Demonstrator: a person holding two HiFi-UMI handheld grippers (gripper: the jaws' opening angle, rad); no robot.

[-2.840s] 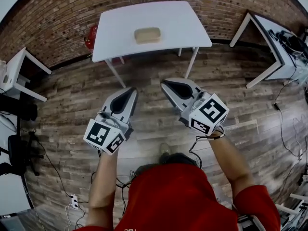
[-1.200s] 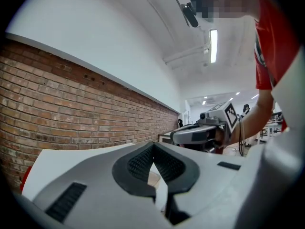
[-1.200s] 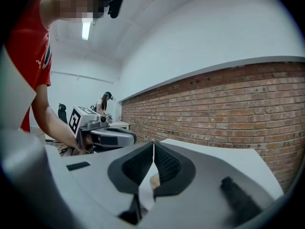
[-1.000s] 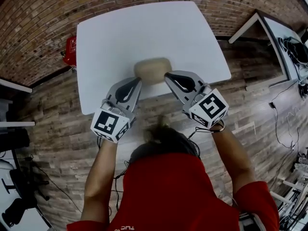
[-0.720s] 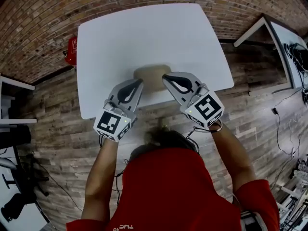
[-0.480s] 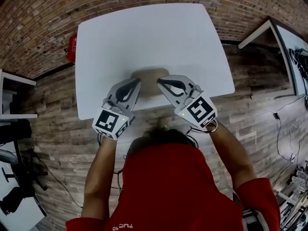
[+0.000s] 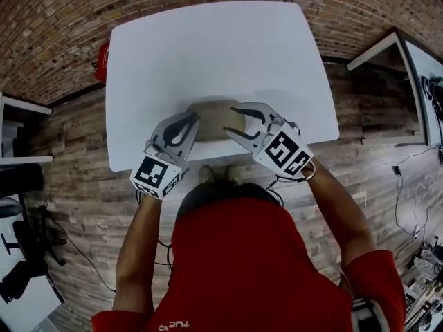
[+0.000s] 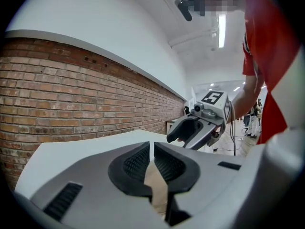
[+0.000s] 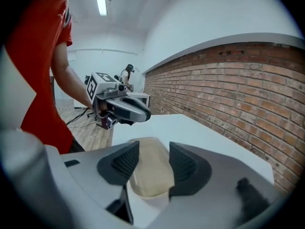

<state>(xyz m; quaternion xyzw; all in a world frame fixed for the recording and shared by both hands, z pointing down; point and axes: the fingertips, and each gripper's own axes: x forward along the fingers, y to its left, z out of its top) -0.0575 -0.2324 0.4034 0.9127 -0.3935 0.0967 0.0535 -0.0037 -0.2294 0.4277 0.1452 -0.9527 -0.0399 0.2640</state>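
A tan rounded block (image 7: pixel 210 111) lies near the front edge of a white table (image 7: pixel 208 47). My right gripper (image 7: pixel 232 120) is open at the block's right end, one jaw on either side of the tan block (image 9: pixel 150 168) in the right gripper view, where the right gripper (image 9: pixel 154 149) shows a wide gap. My left gripper (image 7: pixel 188 122) hovers at the block's left end with its jaws shut to a thin slit and nothing held. In the left gripper view, the left gripper (image 8: pixel 151 149) shows a strip of the tan block (image 8: pixel 156 187) below the slit.
A brick wall (image 7: pixel 62 19) runs behind the table. A red object (image 7: pixel 102 59) sits on the floor by the table's far left corner. Other white tables stand at the left (image 7: pixel 21 106) and right (image 7: pixel 387 47). Cables (image 7: pixel 415 185) lie on the plank floor.
The person has walked up to the table and both grippers have moved forward to the tan block. The right gripper's jaws have opened around the block; the left stays shut.
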